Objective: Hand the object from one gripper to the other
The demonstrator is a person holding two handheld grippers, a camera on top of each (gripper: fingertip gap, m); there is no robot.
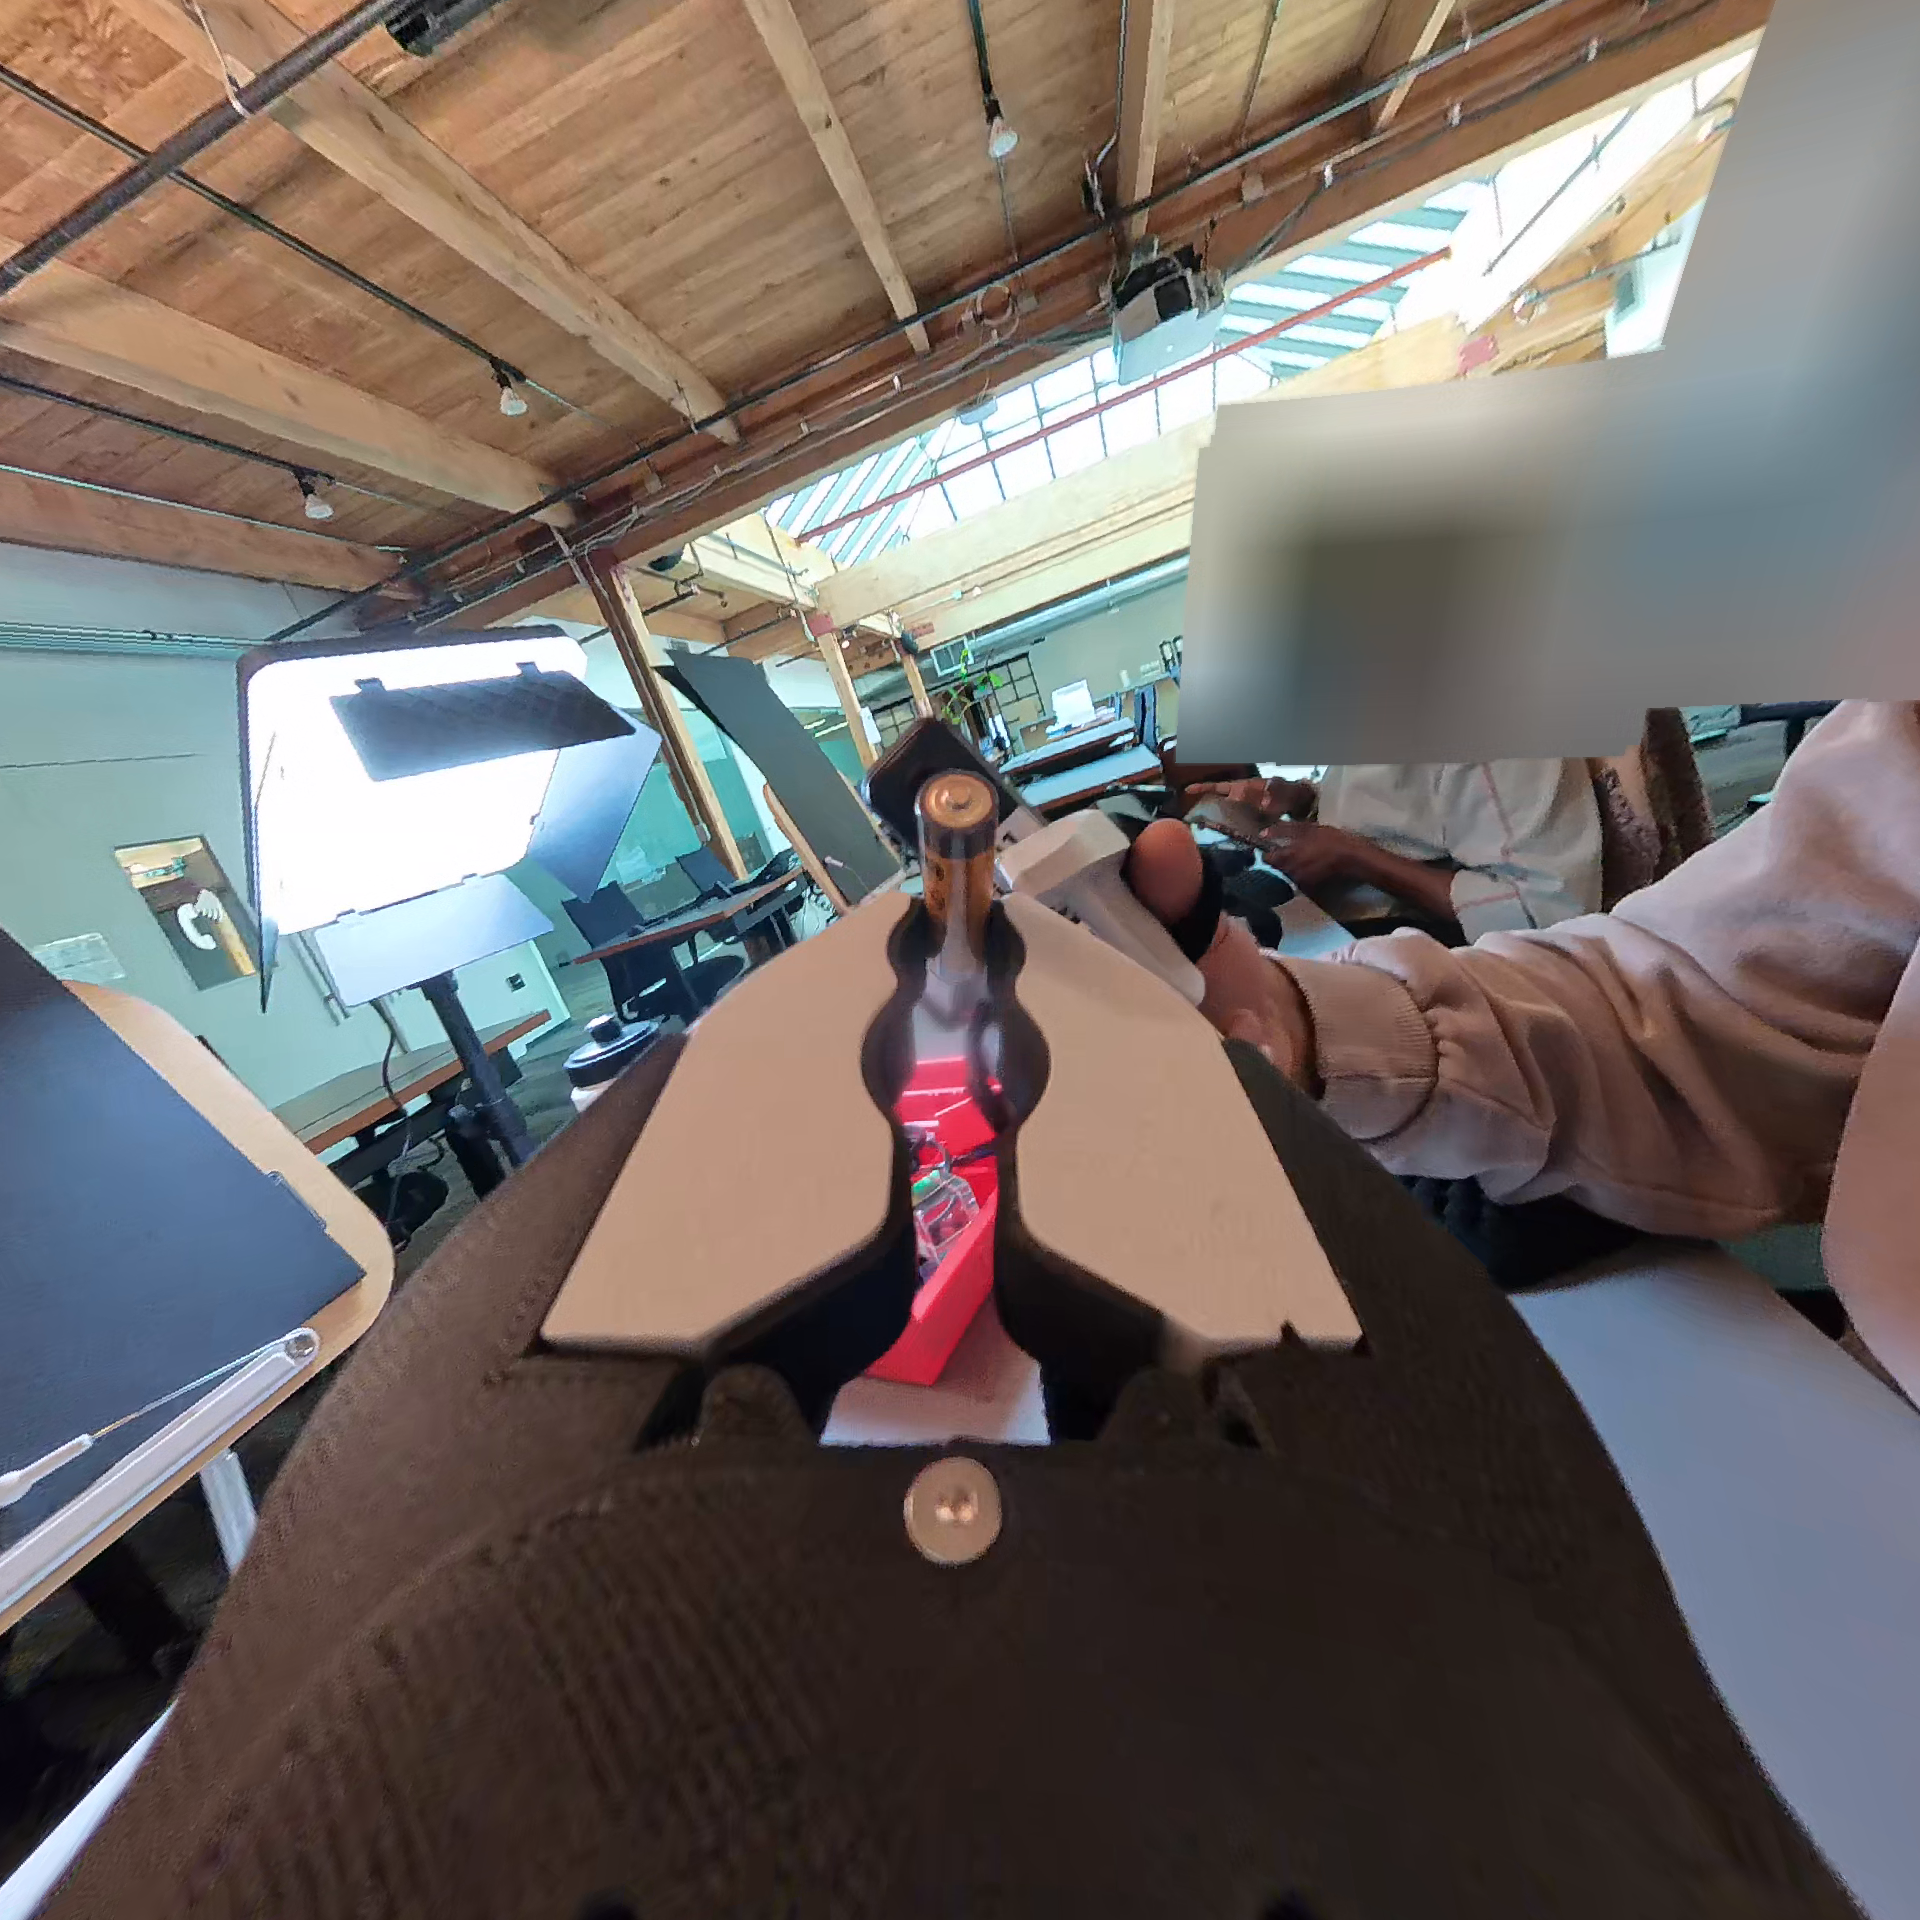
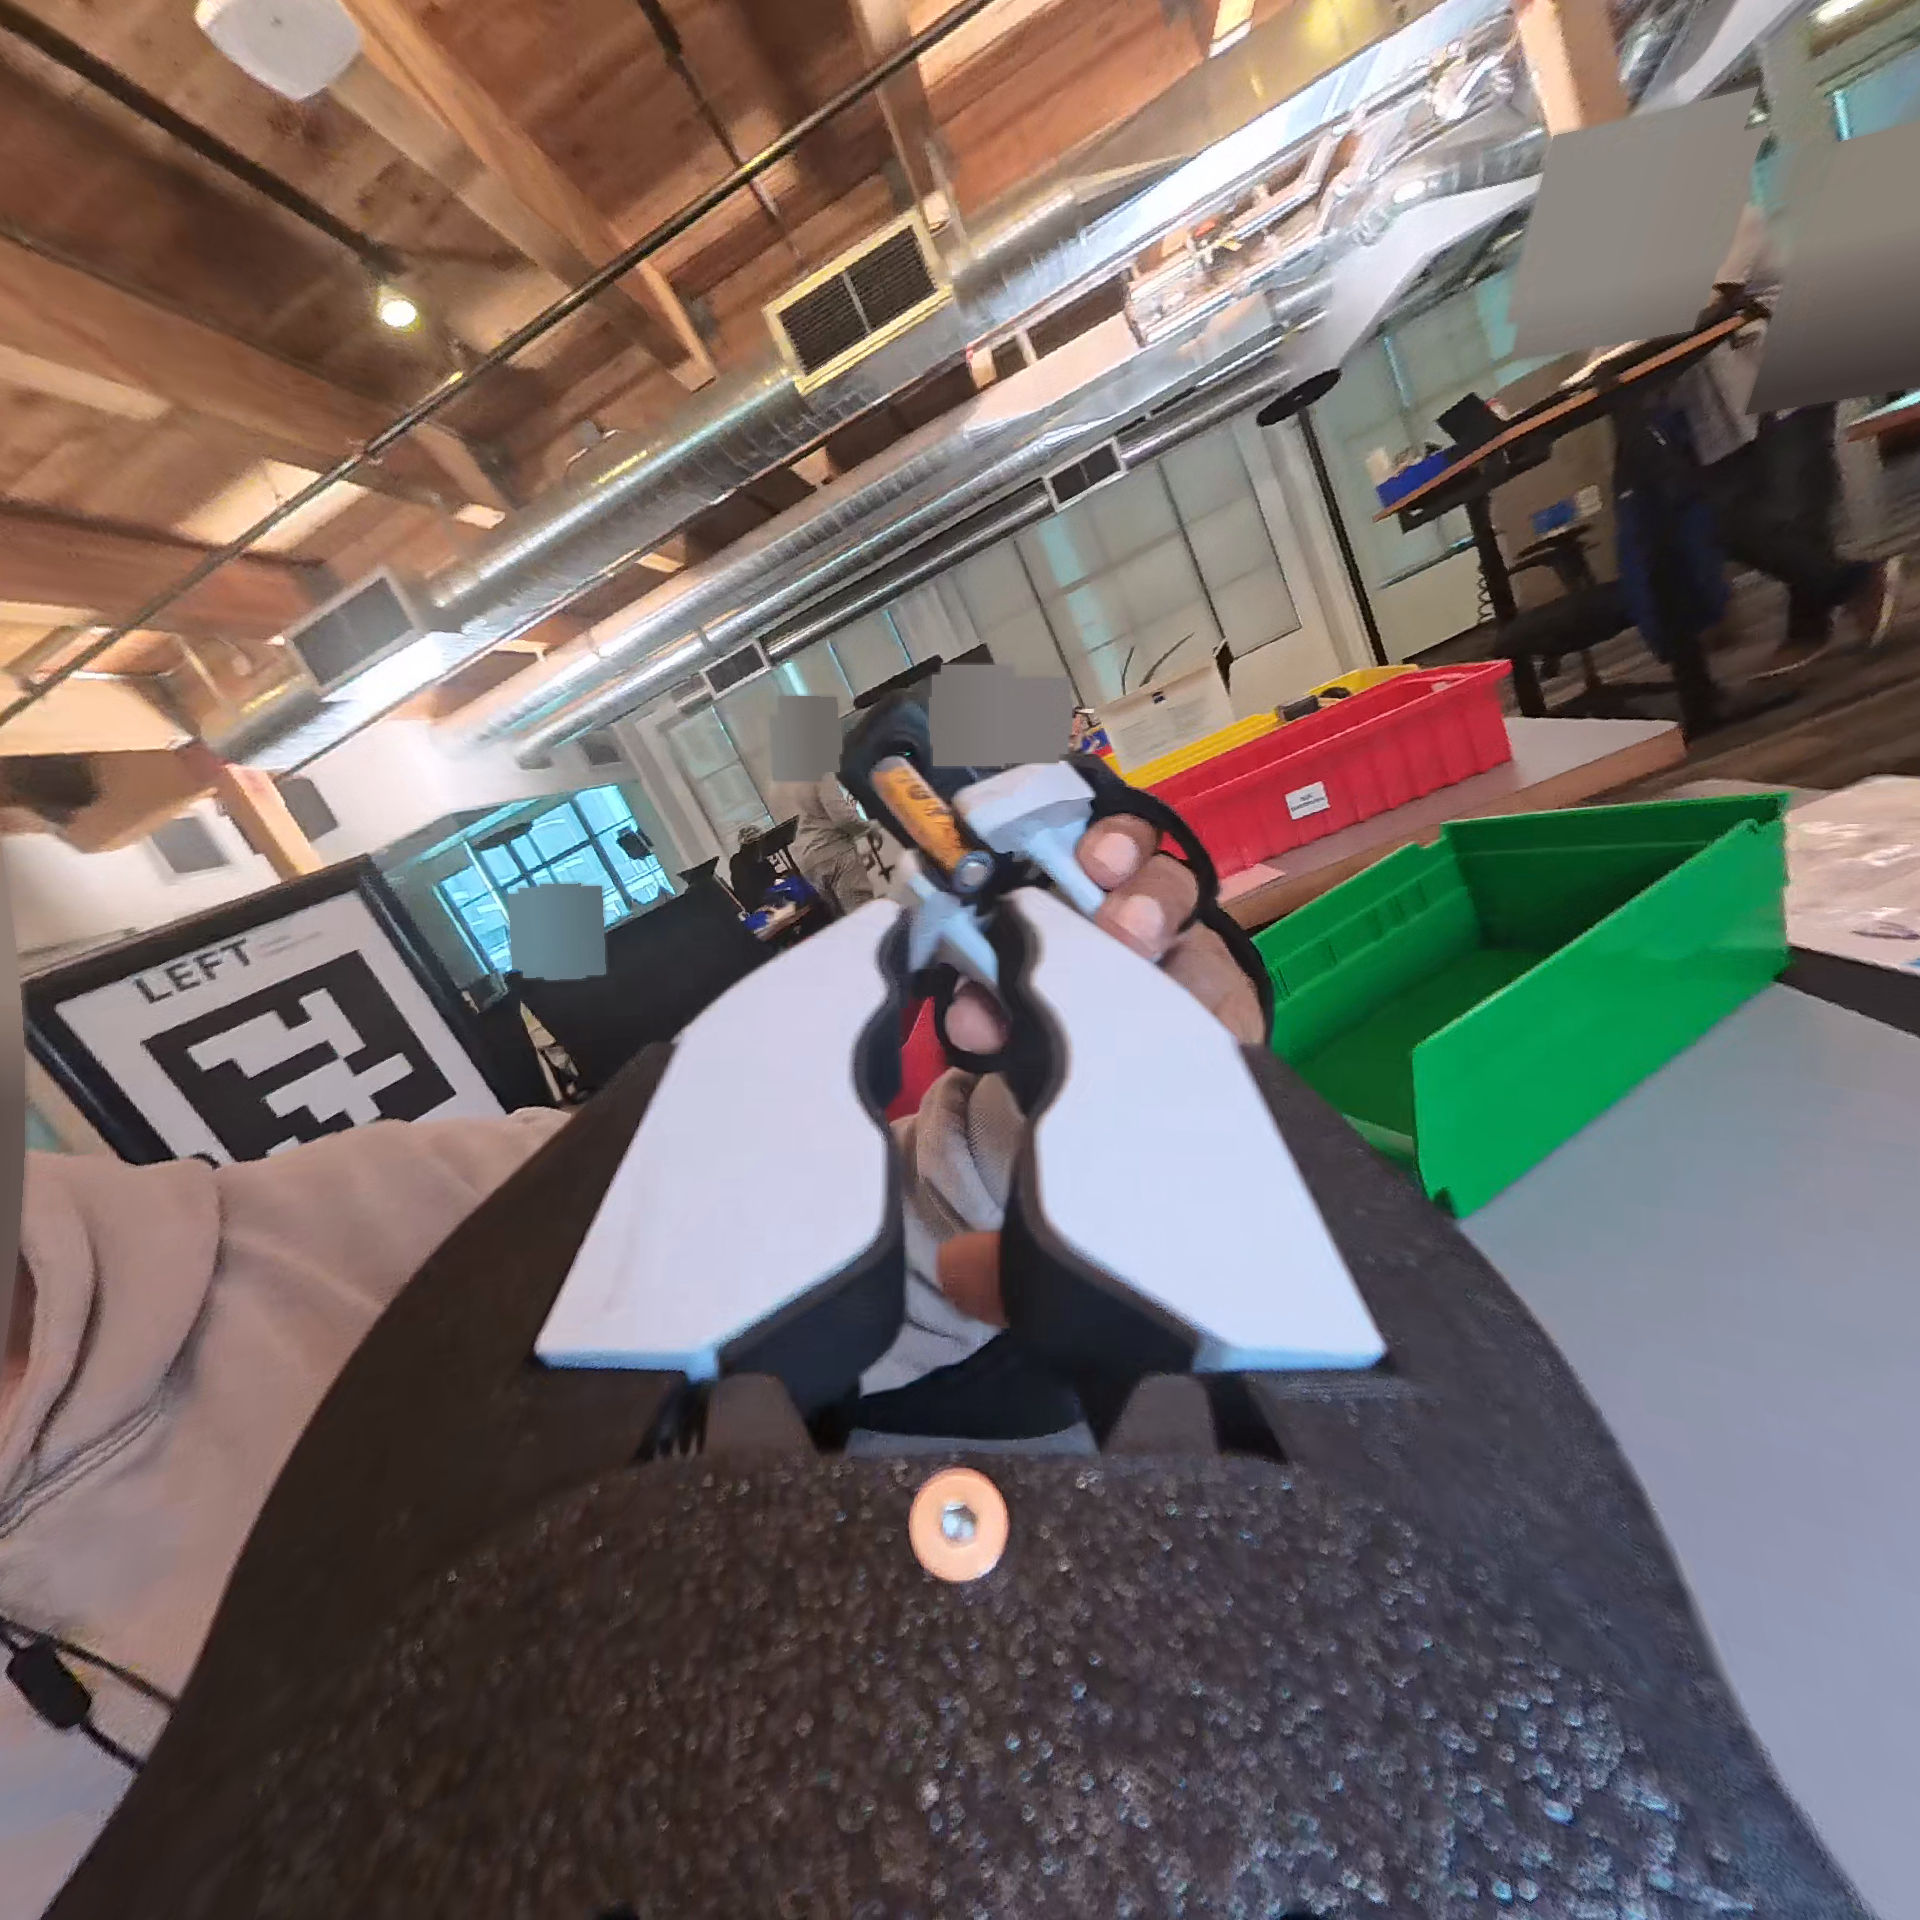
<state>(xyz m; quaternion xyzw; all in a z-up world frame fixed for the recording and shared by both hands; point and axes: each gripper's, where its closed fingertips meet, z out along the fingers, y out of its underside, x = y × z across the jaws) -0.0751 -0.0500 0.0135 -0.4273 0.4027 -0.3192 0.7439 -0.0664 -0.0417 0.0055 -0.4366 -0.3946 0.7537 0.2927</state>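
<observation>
A gold and black battery (image 1: 956, 852) stands in my left gripper (image 1: 956, 920), whose pads press on its lower part while the top sticks out past the tips. The right gripper's white body (image 1: 1081, 862) shows just behind it, held by a hand. In the right wrist view the battery (image 2: 925, 826) sits just beyond my right gripper (image 2: 956, 925). The right jaws stand a narrow gap apart, with the left gripper's thin white fingers (image 2: 940, 935) showing between them. The right pads do not press on the battery. This view is blurred.
An open green bin (image 2: 1558, 987) stands on the grey table (image 2: 1662, 1351) at the right, with red (image 2: 1351, 758) and yellow (image 2: 1195, 764) bins behind. A black and white marker board (image 2: 270, 1039) stands at the left. A studio light (image 1: 416, 779) is at the left.
</observation>
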